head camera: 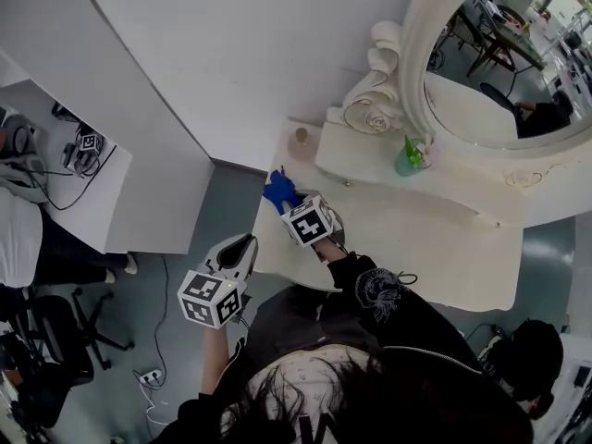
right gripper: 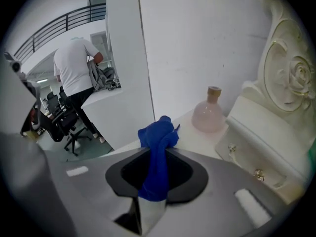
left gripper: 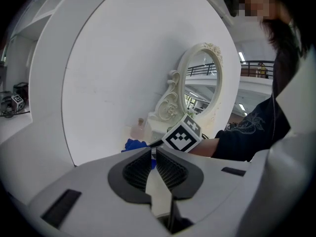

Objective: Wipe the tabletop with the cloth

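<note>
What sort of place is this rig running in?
Probably a mock bedroom corner set up inside an open office or lab: an ornate white dressing table with an oval mirror stands against a white wall, and beside it are a cabled desk and an office chair.

The cloth [head camera: 280,191] sits between the jaws of the right gripper [head camera: 291,203], over the left end of the tabletop [head camera: 416,239]. The bottle [head camera: 301,138] stands beyond it at the far left corner, and the mirror [head camera: 490,54] stands behind to the right. The left gripper [head camera: 242,246] hangs off the tabletop's left edge.
</note>
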`<state>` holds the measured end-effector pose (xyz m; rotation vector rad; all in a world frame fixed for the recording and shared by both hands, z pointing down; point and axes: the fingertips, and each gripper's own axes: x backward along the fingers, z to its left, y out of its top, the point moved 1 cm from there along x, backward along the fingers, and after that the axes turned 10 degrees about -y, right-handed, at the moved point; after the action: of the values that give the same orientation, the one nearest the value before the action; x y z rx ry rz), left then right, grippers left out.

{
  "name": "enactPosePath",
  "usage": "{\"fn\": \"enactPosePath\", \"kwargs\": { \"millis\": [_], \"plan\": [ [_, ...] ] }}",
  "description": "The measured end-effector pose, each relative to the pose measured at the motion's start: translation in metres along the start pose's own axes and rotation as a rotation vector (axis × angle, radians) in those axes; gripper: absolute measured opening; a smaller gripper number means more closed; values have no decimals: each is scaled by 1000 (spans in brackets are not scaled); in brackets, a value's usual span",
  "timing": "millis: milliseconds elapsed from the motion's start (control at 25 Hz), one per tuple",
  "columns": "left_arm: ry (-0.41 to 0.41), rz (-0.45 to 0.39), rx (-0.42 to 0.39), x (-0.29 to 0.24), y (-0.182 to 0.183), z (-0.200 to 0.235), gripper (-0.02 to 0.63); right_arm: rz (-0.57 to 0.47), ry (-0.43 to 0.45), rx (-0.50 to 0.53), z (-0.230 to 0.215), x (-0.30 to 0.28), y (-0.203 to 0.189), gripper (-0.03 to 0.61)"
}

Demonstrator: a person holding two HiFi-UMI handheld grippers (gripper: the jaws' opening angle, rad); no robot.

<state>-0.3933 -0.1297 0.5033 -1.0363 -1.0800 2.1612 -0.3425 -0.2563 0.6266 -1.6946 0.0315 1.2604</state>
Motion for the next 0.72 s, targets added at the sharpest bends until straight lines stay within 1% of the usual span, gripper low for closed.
{"fn": "enactPosePath", "kwargs": {
  "millis": [120, 360, 480, 720],
  "plan": [
    [10, 4, 11, 5, -4, 3, 8, 45, -43, 52, -7, -13, -20, 87],
    [-27, 22, 4, -8, -5, -5, 8, 36, -109, 77, -35, -6, -35, 87],
    [-66, 30, -10, -22, -3, -16, 9, 36, -150, 60, -56, 4, -46, 87],
    [-149, 50, -41, -54, 0, -48, 9, 53, -217, -9, -104, 30, -78, 87]
  ]
}}
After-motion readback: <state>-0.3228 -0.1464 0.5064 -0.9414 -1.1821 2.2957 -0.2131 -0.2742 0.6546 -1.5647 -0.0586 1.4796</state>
